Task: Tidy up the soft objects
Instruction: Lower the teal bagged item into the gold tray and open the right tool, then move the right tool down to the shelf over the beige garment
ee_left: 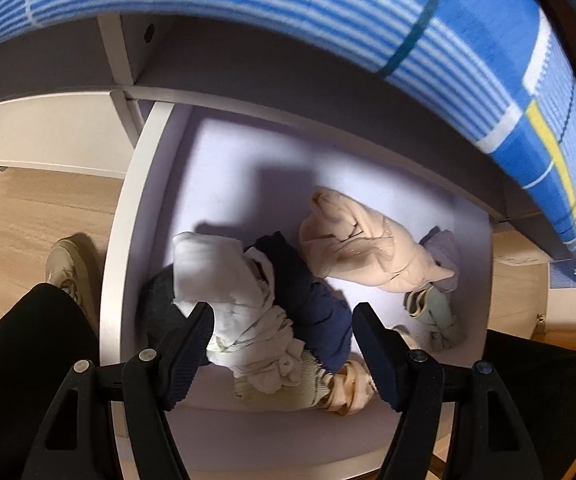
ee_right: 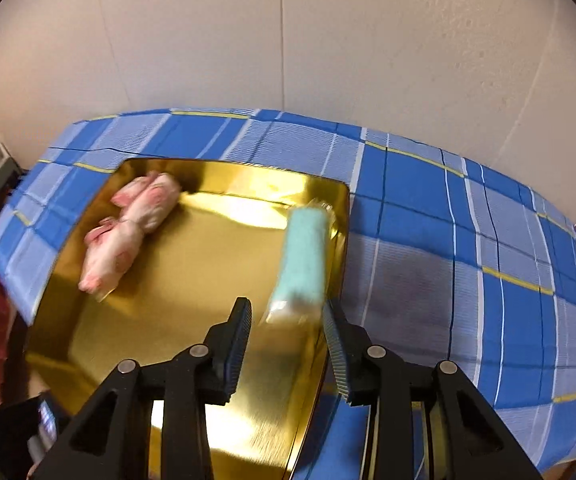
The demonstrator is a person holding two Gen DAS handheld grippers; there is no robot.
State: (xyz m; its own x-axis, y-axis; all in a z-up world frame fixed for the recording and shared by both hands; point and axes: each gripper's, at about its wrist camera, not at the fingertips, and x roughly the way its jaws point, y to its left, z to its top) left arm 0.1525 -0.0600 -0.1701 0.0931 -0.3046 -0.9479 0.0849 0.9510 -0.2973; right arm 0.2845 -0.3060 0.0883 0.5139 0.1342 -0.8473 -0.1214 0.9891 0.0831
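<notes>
Two tools are at work here, and the next move seems to hang on the left one. The left tool points steeply down into an open white drawer that sits below the edge of a bed covered in a blue checked sheet. Its jaws stand apart with nothing pressed between them. Directly under the gap lies a heap of rolled soft things: a white bundle by the left finger, a dark navy bundle running from the middle of the drawer toward the tool, and a peach bundle further off and to the right. The navy roll's long axis points roughly along the tool's own line, so I judge a straight drop would straddle it across its width.

Up on the sheet, the right tool has its jaws slightly parted around empty air. A mint-green roll lies just ahead of the fingertips, on a gold tray by its right rim, lengthwise away from the tool. A pink flowered roll rests well to the left on the same tray
</notes>
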